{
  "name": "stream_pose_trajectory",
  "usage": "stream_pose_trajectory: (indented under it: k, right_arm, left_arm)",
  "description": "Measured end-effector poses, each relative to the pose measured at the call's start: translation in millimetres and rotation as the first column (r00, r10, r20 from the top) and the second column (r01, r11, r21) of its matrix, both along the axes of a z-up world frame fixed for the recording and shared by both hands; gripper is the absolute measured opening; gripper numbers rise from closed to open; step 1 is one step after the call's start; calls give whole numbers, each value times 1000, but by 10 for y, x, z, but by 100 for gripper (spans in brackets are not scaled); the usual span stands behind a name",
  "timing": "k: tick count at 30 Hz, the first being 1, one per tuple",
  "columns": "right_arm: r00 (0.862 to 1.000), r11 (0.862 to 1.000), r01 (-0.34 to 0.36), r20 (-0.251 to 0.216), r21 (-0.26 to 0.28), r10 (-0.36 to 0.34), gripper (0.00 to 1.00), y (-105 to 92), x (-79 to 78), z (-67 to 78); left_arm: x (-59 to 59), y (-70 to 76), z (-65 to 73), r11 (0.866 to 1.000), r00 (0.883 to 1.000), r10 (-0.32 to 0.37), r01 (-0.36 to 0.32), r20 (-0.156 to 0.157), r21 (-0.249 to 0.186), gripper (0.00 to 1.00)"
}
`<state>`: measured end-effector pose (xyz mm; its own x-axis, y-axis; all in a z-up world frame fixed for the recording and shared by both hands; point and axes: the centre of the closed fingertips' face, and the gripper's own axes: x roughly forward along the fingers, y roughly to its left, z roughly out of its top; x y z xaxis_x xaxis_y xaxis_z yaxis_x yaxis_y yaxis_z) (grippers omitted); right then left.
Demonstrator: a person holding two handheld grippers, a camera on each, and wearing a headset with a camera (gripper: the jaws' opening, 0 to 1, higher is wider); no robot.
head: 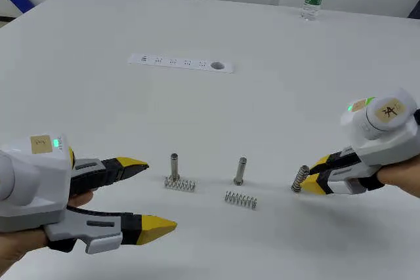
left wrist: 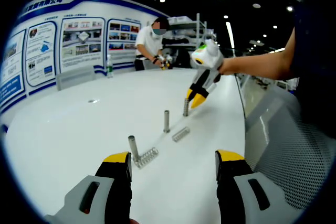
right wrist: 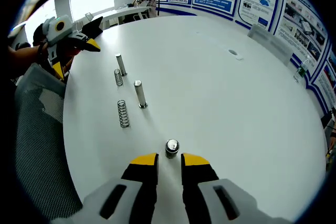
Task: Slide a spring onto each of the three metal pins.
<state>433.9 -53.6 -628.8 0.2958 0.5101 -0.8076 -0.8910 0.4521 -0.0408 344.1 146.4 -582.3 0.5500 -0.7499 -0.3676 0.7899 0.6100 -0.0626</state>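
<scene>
Right hand-held gripper (head: 312,176) is touching sprung pin (head: 300,179) at 3 o'clock; grip unclear. Left hand-held gripper (head: 161,195) is hanging open; two springs (head: 180,184) are lying unfitted.

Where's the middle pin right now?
In the head view the middle pin stands upright between the left pin and the right gripper, with a loose spring lying just in front.

White left gripper (head: 159,195) has black, yellow-tipped jaws.
</scene>
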Motion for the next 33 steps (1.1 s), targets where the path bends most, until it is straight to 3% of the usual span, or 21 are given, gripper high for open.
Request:
stream_pose_trajectory:
  k: [13,33]
  right_arm:
    - [1000,1000,-12,-10,2,12,19,35,-155,-23]
    - [992,992,-123,-27,30,124,19,503,-392,-40]
  left_arm:
    - [7,-8,1,1000,1000,-4,4,2,-1,66]
    - [-7,-19,8,1000,1000,-6,6,4,0,65]
